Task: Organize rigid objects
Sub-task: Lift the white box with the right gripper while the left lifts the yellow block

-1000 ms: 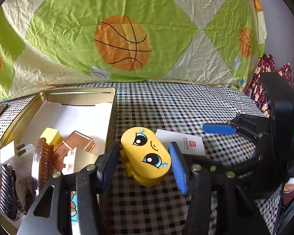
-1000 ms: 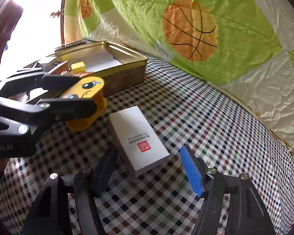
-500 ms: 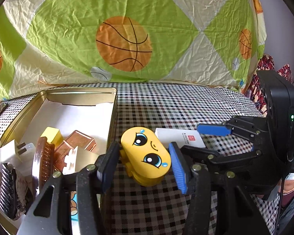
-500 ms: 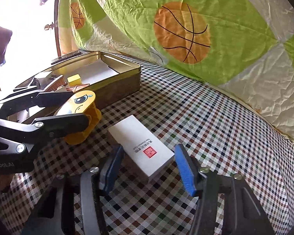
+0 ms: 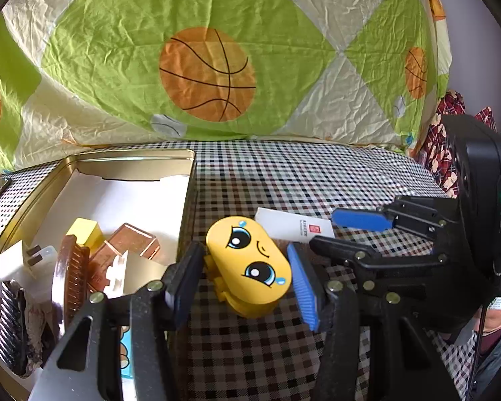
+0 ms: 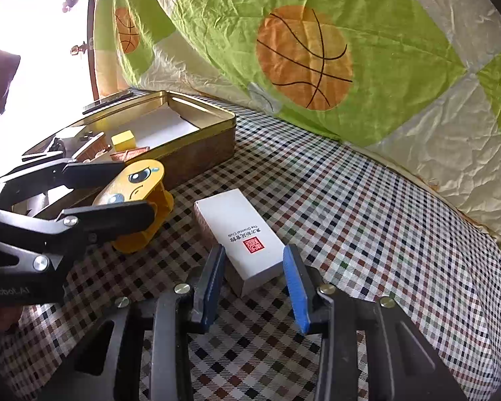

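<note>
While my left gripper (image 5: 245, 275) hugs the yellow toy (image 5: 248, 265) with the sad face, the toy sits on the checked cloth (image 6: 367, 234) just beside the gold tin (image 5: 123, 158). My right gripper (image 6: 254, 282) has just been closing around the white box (image 6: 240, 232). The box's near end is between the blue pads (image 6: 295, 284), which look to be touching its sides.
</note>
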Motion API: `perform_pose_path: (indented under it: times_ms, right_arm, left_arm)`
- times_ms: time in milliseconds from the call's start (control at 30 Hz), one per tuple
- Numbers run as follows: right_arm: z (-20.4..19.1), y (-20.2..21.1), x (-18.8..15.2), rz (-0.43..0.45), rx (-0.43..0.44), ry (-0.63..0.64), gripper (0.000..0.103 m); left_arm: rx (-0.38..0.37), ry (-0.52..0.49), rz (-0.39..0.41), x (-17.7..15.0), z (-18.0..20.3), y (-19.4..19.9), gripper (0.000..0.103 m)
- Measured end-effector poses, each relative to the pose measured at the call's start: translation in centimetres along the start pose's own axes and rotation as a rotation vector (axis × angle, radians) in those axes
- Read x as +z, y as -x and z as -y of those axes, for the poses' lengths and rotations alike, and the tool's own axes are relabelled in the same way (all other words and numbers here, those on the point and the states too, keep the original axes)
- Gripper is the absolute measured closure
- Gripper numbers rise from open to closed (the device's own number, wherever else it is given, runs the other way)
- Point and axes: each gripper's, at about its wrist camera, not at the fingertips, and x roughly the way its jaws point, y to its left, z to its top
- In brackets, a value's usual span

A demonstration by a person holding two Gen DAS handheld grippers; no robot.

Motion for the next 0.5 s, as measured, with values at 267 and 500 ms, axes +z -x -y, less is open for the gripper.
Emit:
perform_pose_path:
  times_ms: [267, 500]
  right_arm:
    - [0.1, -1.7, 1.2, -0.02, -0.016, 0.012, 0.051]
    - [0.5, -2.3, 1.4, -0.057, 0.014, -0.004, 0.051]
  left_arm:
    - [0.003, -0.007, -0.019, 0.1, 0.2, -0.5, 0.051]
    - [0.014, 0.001, -0.016, 0.3, 0.3, -0.8, 0.051]
